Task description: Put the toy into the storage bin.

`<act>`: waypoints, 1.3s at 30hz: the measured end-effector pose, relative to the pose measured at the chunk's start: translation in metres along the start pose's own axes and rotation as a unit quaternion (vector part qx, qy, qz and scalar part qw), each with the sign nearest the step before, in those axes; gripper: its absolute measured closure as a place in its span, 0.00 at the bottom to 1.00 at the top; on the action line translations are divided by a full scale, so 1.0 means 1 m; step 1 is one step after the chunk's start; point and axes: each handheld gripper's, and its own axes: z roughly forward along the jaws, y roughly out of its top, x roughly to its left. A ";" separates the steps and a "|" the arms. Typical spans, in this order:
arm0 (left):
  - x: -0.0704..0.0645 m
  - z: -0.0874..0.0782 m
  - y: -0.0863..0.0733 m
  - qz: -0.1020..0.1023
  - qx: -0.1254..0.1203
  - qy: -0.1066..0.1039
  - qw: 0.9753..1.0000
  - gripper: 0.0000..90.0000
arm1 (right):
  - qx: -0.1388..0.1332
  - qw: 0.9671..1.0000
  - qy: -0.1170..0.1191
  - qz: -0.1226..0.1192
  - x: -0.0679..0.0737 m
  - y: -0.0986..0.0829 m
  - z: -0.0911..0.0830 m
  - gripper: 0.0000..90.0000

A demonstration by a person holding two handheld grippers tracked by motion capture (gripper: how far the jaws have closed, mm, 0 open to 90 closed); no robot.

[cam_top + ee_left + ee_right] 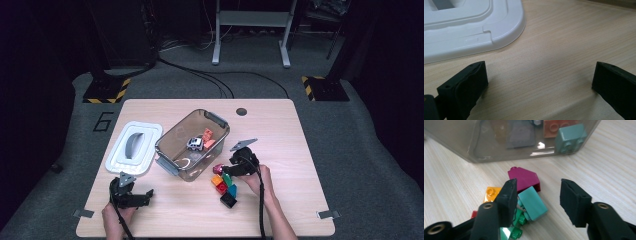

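A loose pile of toy bricks (225,186) lies on the table just right of a clear grey bin (170,137). My right gripper (225,171) hangs open low over the pile. In the right gripper view its jaws straddle a teal brick (533,204). A magenta roof brick (524,179) lies beyond it, with an orange brick (491,193) and a green brick (515,225) at the left. Nothing is held by the right gripper (537,186). My left gripper (144,196) rests open near the table's front left. Only bare wood lies between the jaws of the left gripper (540,67).
The bin holds a small toy car (195,143) and orange bricks (207,136). Its wall (474,145) stands close behind the pile. The white lid (134,147) lies flat left of the bin, its corner (499,32) just ahead of the left jaws.
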 end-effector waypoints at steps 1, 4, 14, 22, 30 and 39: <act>0.000 0.000 0.000 0.001 0.003 -0.001 1.000 0.00 | 0.007 1.000 -0.004 0.004 0.001 -0.001 0.002 0.62; 0.000 0.000 0.000 0.001 0.002 -0.002 1.000 0.00 | 0.009 1.000 -0.006 0.003 -0.001 -0.002 0.002 0.67; 0.000 0.000 0.000 0.000 0.000 0.000 1.000 0.00 | 0.020 1.000 -0.007 0.005 -0.002 -0.004 0.006 0.70; 0.000 0.000 0.000 0.000 0.000 0.000 1.000 0.00 | 0.021 1.000 -0.007 0.013 -0.003 -0.005 0.007 0.73; 0.000 0.000 0.000 0.000 0.001 -0.001 1.000 0.00 | 0.019 1.000 -0.001 0.016 -0.006 -0.006 0.008 0.74; 0.000 0.000 0.000 0.000 0.000 0.000 1.000 0.00 | 0.018 1.000 -0.010 0.021 -0.006 -0.006 0.006 0.77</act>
